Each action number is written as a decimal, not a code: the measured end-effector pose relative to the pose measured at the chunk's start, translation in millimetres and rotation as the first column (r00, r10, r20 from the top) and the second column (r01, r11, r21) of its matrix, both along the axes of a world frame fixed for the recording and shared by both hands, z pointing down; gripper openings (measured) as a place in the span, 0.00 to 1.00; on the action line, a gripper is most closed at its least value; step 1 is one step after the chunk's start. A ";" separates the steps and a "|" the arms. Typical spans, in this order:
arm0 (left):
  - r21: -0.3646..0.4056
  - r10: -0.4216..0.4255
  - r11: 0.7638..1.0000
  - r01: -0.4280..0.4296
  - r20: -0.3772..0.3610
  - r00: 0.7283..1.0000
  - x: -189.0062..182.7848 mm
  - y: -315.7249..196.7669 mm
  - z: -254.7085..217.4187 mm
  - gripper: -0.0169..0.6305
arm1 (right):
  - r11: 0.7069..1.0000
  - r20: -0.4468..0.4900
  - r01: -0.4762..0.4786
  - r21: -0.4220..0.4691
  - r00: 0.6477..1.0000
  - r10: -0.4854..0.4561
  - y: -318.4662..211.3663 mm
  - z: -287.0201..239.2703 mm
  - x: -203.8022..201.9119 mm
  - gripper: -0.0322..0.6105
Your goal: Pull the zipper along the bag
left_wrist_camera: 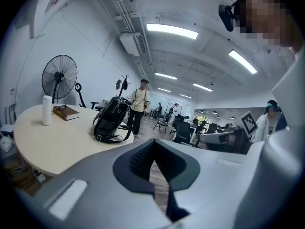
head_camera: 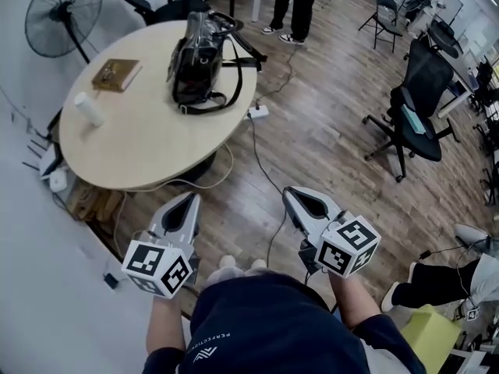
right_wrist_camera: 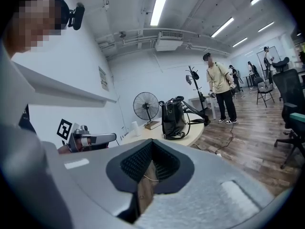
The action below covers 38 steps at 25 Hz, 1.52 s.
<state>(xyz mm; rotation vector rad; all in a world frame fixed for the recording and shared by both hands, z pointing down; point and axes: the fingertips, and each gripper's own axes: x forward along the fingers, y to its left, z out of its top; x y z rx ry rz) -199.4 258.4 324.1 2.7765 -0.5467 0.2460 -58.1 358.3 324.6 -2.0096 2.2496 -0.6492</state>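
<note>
A black bag (head_camera: 201, 61) stands upright on the far side of a round beige table (head_camera: 148, 139); it also shows in the left gripper view (left_wrist_camera: 111, 119) and the right gripper view (right_wrist_camera: 172, 119). Both grippers hang well short of the table, over the wooden floor near the person's body. My left gripper (head_camera: 189, 201) is shut with nothing between its fingers. My right gripper (head_camera: 290, 195) is shut and empty too. The bag's zipper is too small to make out.
On the table lie a brown book (head_camera: 117, 74) and a white cylinder (head_camera: 88, 108). A standing fan (head_camera: 64, 15) is behind the table. Cables and a power strip (head_camera: 257, 112) run over the floor. Office chairs (head_camera: 417, 115) stand to the right; a person (head_camera: 295, 6) stands beyond the table.
</note>
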 end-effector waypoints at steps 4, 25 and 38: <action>0.009 -0.009 1.000 0.009 0.011 1.000 18.1 -5.3 0.1 0.05 | 1.000 -0.004 0.001 -0.005 1.000 -0.001 -3.2 -0.6 18.1 0.05; -0.067 -0.095 0.993 0.096 0.013 0.995 76.2 -36.6 14.8 0.03 | 0.995 -0.013 0.097 0.008 0.995 -0.097 -32.8 23.1 75.2 0.05; -0.088 -0.076 0.993 0.077 0.020 0.997 120.8 -143.4 23.6 0.05 | 0.990 -0.037 0.140 0.002 0.989 -0.140 -143.8 9.4 102.7 0.06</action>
